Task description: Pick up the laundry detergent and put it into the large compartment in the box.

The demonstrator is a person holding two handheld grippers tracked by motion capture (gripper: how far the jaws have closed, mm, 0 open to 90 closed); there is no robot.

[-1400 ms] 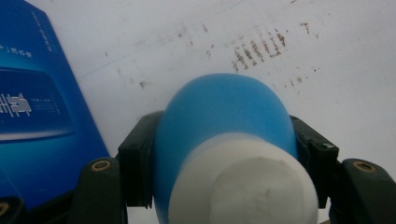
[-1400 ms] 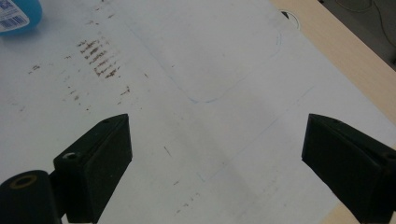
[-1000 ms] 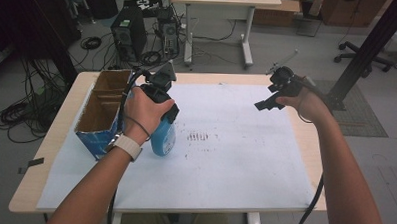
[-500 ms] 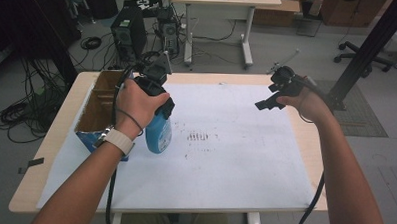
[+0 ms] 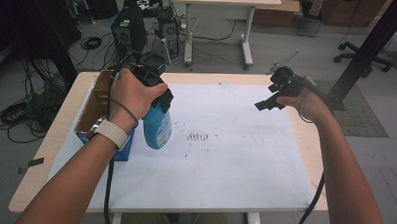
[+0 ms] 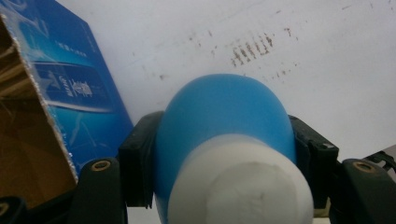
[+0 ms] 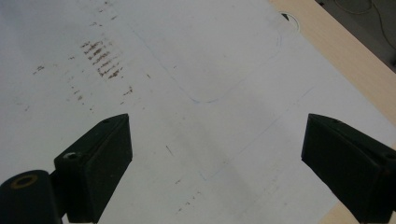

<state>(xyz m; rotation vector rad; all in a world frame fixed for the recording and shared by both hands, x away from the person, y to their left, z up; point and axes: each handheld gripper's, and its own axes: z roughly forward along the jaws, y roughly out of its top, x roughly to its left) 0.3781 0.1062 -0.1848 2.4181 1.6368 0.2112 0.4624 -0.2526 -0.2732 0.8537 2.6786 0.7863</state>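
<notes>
My left gripper (image 5: 155, 88) is clamping the blue bottle (image 5: 157, 126) tight, both black pads pressing its rounded blue shoulder from either side; in the left gripper view the bottle (image 6: 224, 121) is sitting square between my jaws, its white cap end (image 6: 240, 184) nearest the camera and its blue body pointing down toward the white sheet (image 6: 299, 56); from the high view the bottle is hanging below my left hand (image 5: 132, 94), over the left part of the white sheet (image 5: 224, 163), just beside the open cardboard box (image 5: 94, 108) with its blue printed side; whether the bottle's base is touching the sheet I cannot tell; the box's blue wall (image 6: 77, 88) is showing just to one side of the bottle in the left gripper view, its brown inside at the edge; a patch of small dark marks (image 5: 198, 137) is lying on the sheet near the bottle; my right gripper (image 5: 272, 97) is hovering over the far right part of the table (image 5: 237, 79), well apart from the bottle; its jaws are standing wide open with nothing between them, only the marked sheet (image 7: 196, 93) and a strip of the wooden table edge (image 7: 336, 51) showing beyond them.
</notes>
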